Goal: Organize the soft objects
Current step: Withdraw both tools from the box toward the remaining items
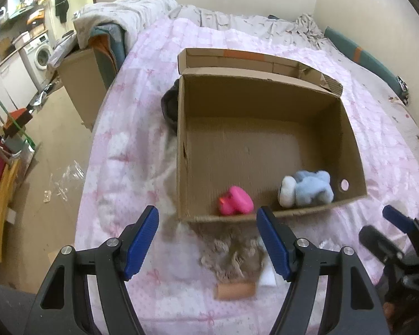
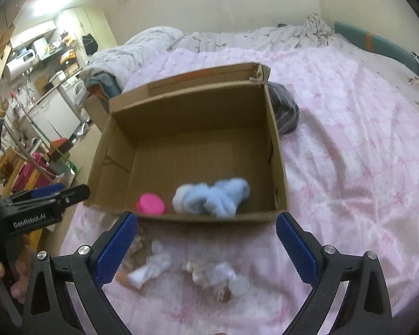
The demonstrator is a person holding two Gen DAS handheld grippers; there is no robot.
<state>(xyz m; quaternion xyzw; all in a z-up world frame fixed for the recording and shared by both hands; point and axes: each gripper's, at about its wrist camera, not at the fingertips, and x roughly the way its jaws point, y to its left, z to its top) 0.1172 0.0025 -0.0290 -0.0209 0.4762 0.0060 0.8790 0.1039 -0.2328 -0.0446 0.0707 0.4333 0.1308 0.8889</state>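
The bed (image 1: 120,145), under a pink quilt, carries everything. The box (image 1: 265,150) sits open on it and serves as the landmark. A dark bundle (image 2: 283,109) lies against the box's outer side wall, partly hidden by it. Inside the box, at the near wall, lie a blue plush (image 1: 307,191) and, just beside it, a pink toy (image 1: 235,200). Outside the box, in front of the near wall, a doll (image 1: 234,259) with braided hair lies on the quilt; in the right view it shows as a pale, blurred heap (image 2: 198,270), too smeared to make out its parts.

The left gripper (image 1: 206,244) hangs over the doll with its jaws wide and nothing between them. The right gripper (image 2: 206,251) is also spread wide and empty, above the same spot in front of the box.

Judged from this, the doll is probably next to go in. Risks: both tongs closing on it at once and colliding; a pinch on loose hair or dress alone, so the doll slips free on the lift; or a jaw catching the quilt or knocking the near wall and shifting the box.
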